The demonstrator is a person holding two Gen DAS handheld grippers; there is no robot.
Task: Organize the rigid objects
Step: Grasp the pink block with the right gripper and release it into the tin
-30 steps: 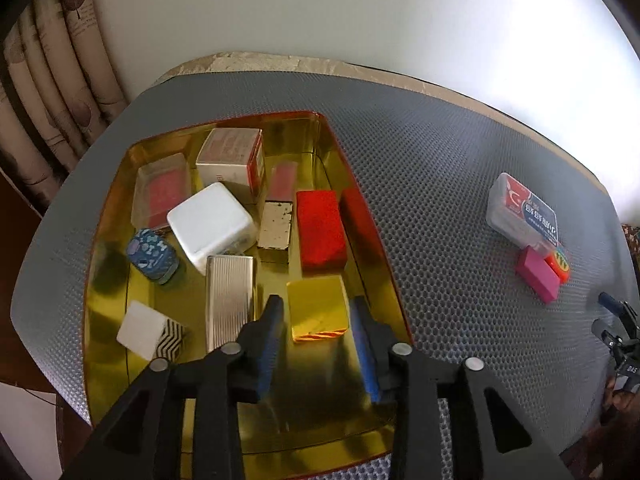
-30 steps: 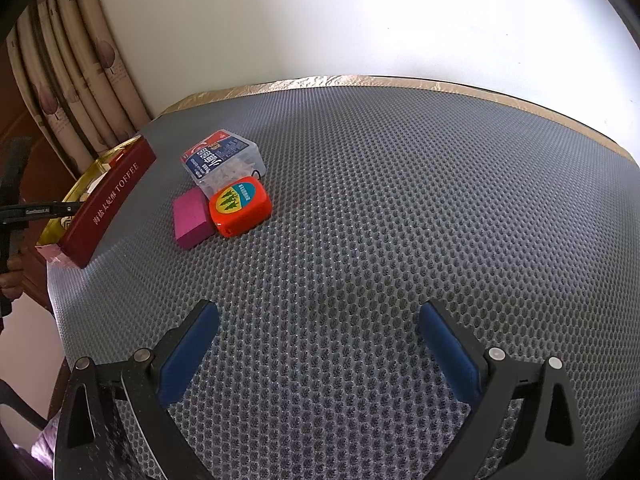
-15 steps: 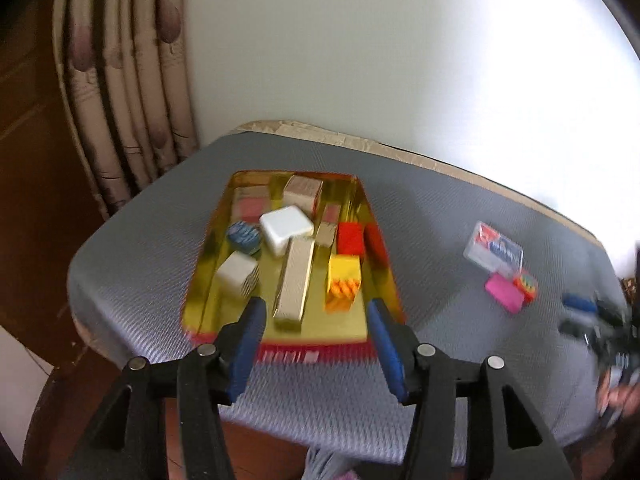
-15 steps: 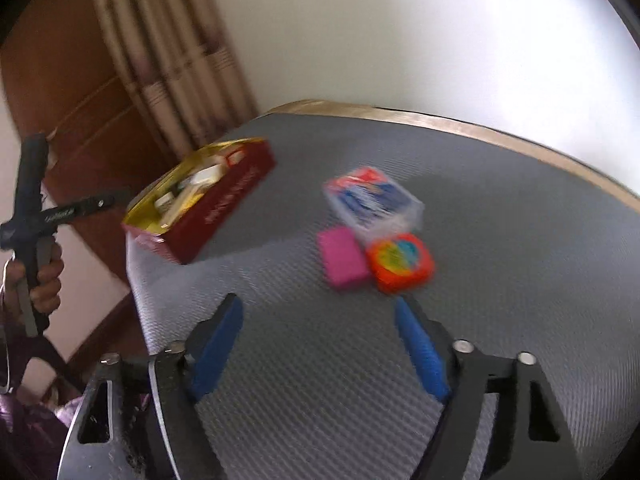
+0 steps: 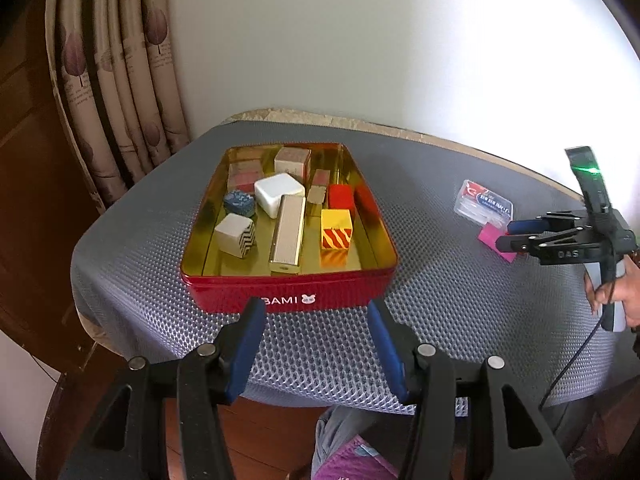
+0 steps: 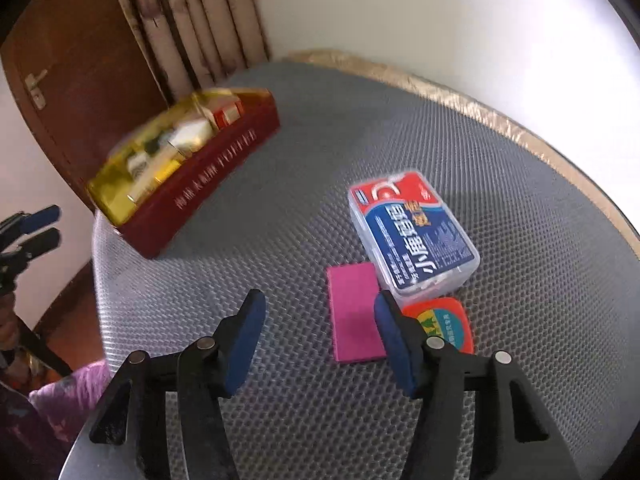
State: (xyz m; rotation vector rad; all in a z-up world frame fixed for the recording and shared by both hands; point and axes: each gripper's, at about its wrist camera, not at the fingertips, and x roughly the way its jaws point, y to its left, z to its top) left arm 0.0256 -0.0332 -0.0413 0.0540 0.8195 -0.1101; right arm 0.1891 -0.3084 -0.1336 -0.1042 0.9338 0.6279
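Observation:
A red tin with a gold inside (image 5: 288, 298) sits on the grey mat and holds several small blocks and boxes, among them a yellow striped block (image 5: 336, 229) and a white cube (image 5: 279, 193). My left gripper (image 5: 316, 346) is open and empty, just in front of the tin. My right gripper (image 6: 320, 338) is open and empty, low over the mat beside a pink block (image 6: 354, 310). A clear plastic box with a blue and red label (image 6: 414, 234) and an orange round tape measure (image 6: 444, 326) lie right of the pink block. The tin shows blurred in the right wrist view (image 6: 192, 184).
The grey honeycomb mat (image 5: 440, 300) covers a round table with a beige rim. A curtain (image 5: 116, 92) hangs at the back left by a brown door. A white wall stands behind. The right gripper shows in the left wrist view (image 5: 516, 236).
My left gripper pulled back out of the tin, leaving the yellow block inside. My right gripper moved toward the pink block, plastic box and tape measure, and its jaws narrowed.

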